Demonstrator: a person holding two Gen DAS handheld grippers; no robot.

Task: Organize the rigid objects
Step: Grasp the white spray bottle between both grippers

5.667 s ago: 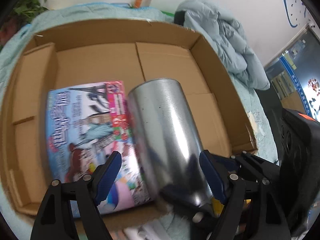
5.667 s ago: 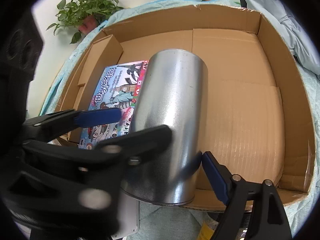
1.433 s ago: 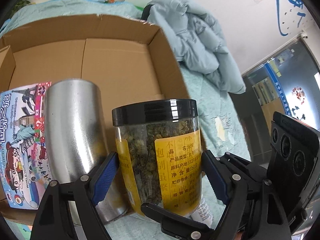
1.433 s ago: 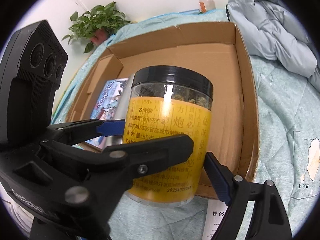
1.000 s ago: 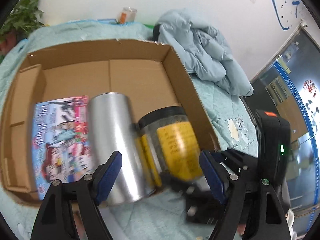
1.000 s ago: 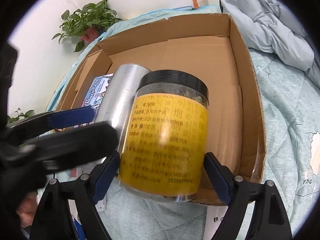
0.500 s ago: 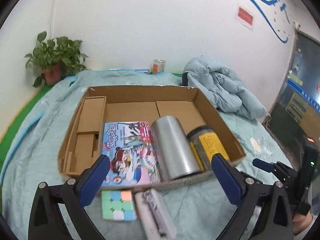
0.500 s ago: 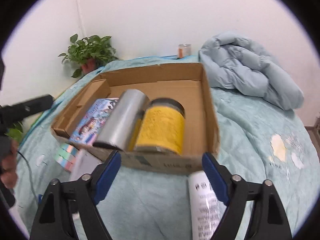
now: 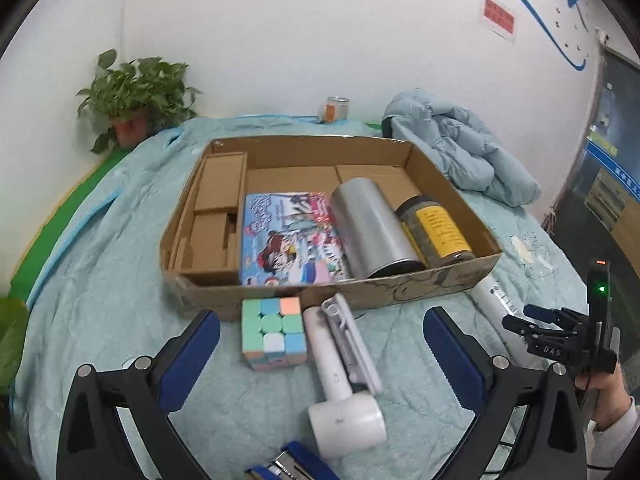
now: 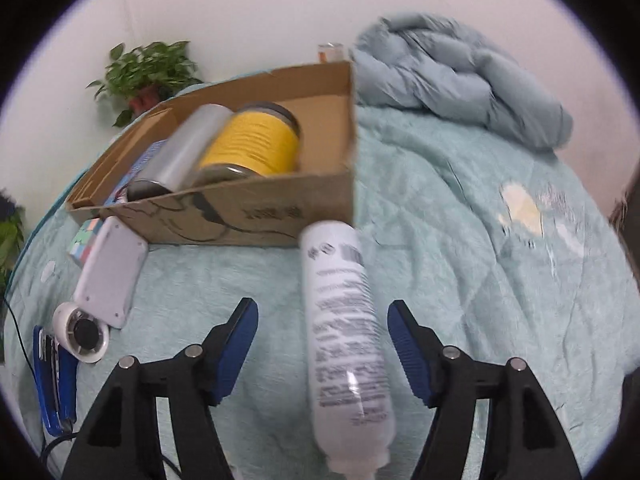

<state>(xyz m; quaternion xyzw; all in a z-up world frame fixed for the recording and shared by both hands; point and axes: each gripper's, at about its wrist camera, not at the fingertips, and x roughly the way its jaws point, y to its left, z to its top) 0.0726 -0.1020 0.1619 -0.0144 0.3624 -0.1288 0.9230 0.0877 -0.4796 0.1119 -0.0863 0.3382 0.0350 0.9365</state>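
The cardboard box (image 9: 400, 292) holds a picture book (image 9: 288, 236), a silver can (image 9: 372, 224) and a yellow-labelled jar (image 9: 436, 228), both lying down. In front of it lie a pastel cube (image 9: 272, 332), a white hair dryer (image 9: 340, 360) and a blue stapler (image 9: 288, 464). My left gripper (image 9: 320, 344) hangs above the dryer, jaws opening wide, touching nothing. A white bottle (image 10: 344, 312) lies on the bedspread between the fingers of my right gripper (image 10: 322, 344). Its jaws are closing, pads still apart from the bottle.
A crumpled pale-blue jacket (image 9: 460, 148) lies right of the box. A potted plant (image 9: 132, 108) and a small can (image 9: 336, 109) stand by the wall. A hand (image 9: 604, 392) carries the right gripper at the far right. A black cable (image 10: 24, 344) runs beside the stapler.
Both grippers have let go of the jar, which now lies in the box beside the silver can, and pulled back. The left jaws widened; the right gripper came over the white bottle, jaws narrowing.
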